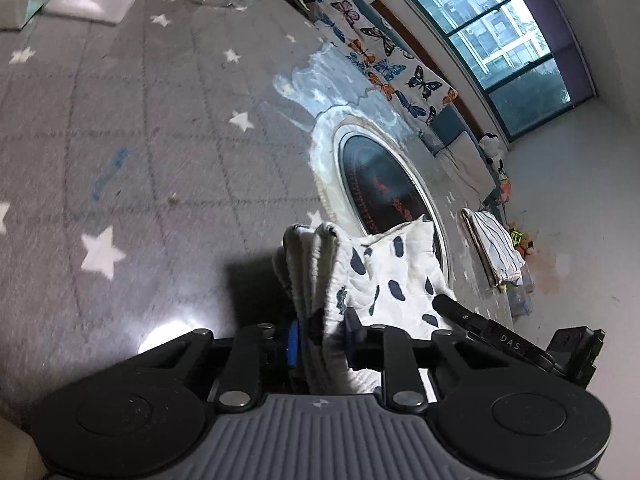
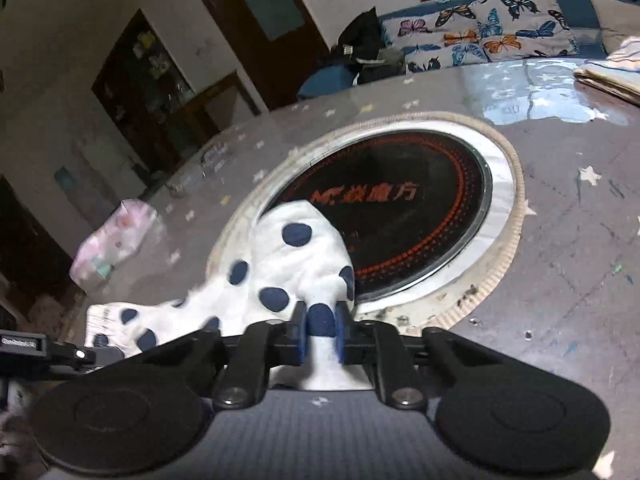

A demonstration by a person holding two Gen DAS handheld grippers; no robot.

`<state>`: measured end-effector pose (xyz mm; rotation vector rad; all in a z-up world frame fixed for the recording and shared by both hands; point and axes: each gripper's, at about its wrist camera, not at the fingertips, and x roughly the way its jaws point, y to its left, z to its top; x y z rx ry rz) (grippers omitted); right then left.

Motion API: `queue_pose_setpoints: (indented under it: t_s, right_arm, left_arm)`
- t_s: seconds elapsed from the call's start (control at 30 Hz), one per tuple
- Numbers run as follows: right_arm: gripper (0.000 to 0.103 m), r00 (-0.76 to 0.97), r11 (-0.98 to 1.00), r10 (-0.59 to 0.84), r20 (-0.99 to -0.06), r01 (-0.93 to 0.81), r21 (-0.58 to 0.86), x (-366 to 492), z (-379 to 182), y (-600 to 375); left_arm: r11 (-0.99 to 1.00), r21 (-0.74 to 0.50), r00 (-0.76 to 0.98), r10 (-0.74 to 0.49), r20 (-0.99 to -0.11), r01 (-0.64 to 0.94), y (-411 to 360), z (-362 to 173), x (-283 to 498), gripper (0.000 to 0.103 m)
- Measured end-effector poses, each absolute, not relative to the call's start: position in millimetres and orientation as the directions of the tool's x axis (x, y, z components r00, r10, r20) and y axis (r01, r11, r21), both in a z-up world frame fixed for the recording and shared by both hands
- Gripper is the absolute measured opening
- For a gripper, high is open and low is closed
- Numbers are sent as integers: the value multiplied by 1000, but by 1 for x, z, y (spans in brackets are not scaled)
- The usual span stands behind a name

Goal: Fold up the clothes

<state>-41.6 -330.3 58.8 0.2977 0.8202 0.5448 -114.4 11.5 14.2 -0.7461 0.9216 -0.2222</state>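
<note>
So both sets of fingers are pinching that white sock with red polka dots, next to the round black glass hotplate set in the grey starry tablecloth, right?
Nearly: the dots are dark navy blue, not red. The right wrist view shows it best, with the white sock with dark blue dots pinched in the right gripper. The left gripper holds its ribbed end, beside the round black glass hotplate in the grey starry tablecloth.

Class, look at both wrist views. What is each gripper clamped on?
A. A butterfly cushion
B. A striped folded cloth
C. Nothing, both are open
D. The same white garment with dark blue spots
D: the left gripper pinches the bunched spotted garment, and the right gripper has its jaws shut on the garment's other end.
</note>
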Motion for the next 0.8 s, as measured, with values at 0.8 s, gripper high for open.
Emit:
queue_pose_setpoints:
  t_s: [0.8]
  right_arm:
    - [6, 817, 949, 208, -538, -36, 312, -38, 125, -456]
  left_arm:
    - [783, -612, 479, -582, -657, 111, -151, 49, 33, 19]
